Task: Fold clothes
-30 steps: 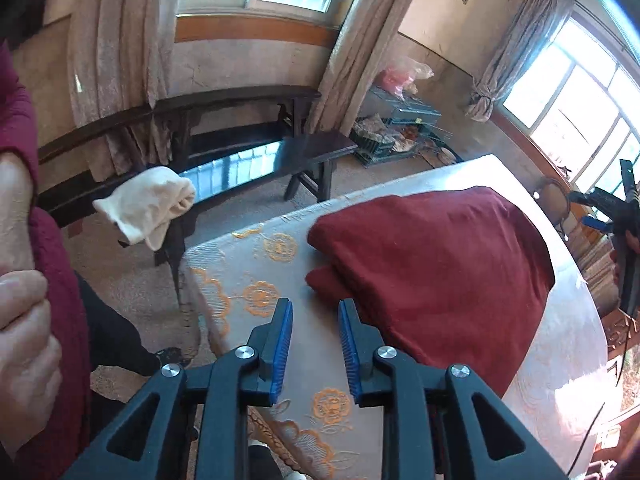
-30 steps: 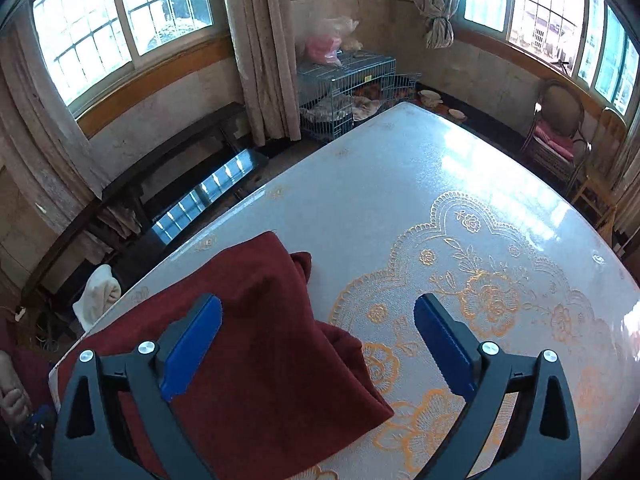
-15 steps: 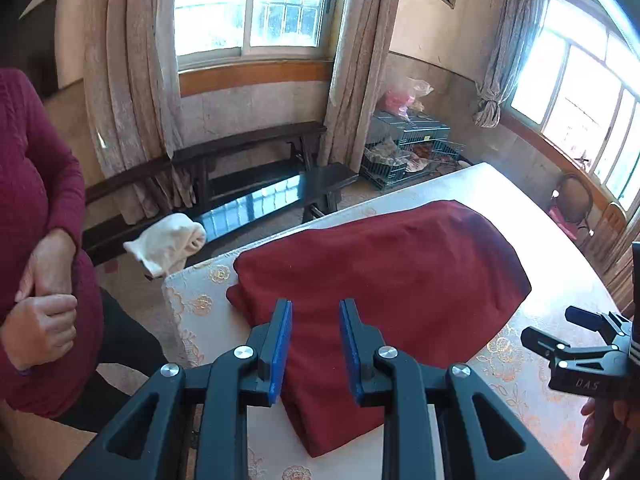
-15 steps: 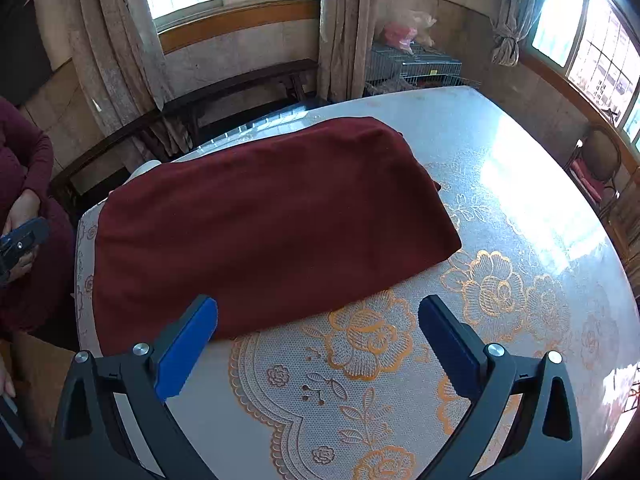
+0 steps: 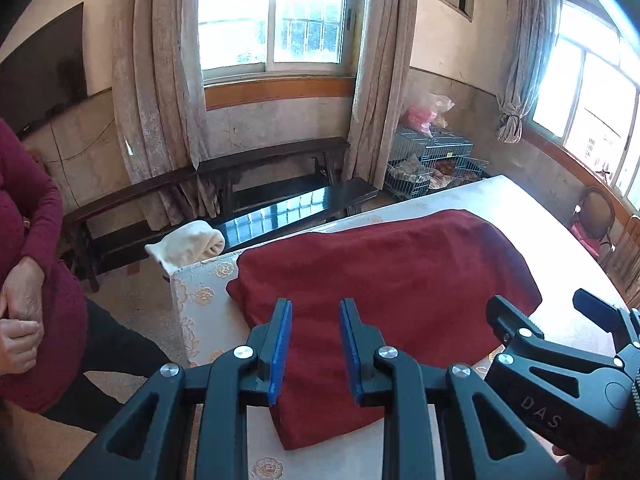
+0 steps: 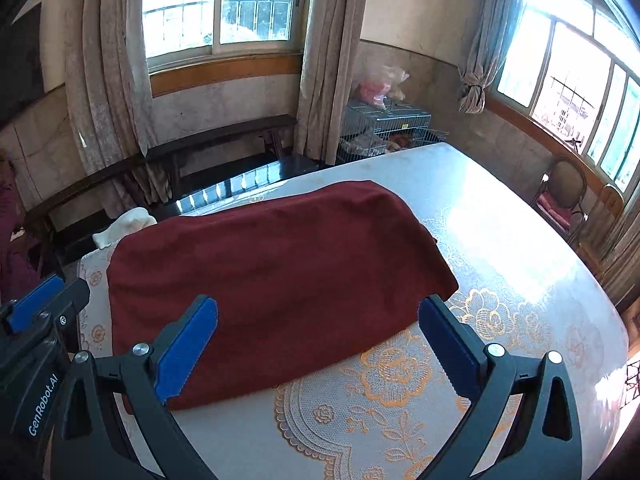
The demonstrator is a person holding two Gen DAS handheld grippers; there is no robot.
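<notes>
Sunlit glare washes the table [image 6: 520, 240]; folded red cloth [image 6: 280, 272] lies beneath both empty grippers, left gripper [image 5: 315, 344] narrowly parted, right gripper [image 6: 318, 344] wide.

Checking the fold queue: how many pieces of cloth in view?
2. A dark red cloth lies folded on the table; a white cloth sits on the bench beyond the table's far corner. Others may be hidden.

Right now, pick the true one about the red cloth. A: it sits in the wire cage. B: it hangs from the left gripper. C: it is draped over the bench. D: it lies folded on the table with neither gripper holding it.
D: the red cloth lies folded on the table, with the left gripper and the right gripper both above it, nothing between their jaws.
</notes>
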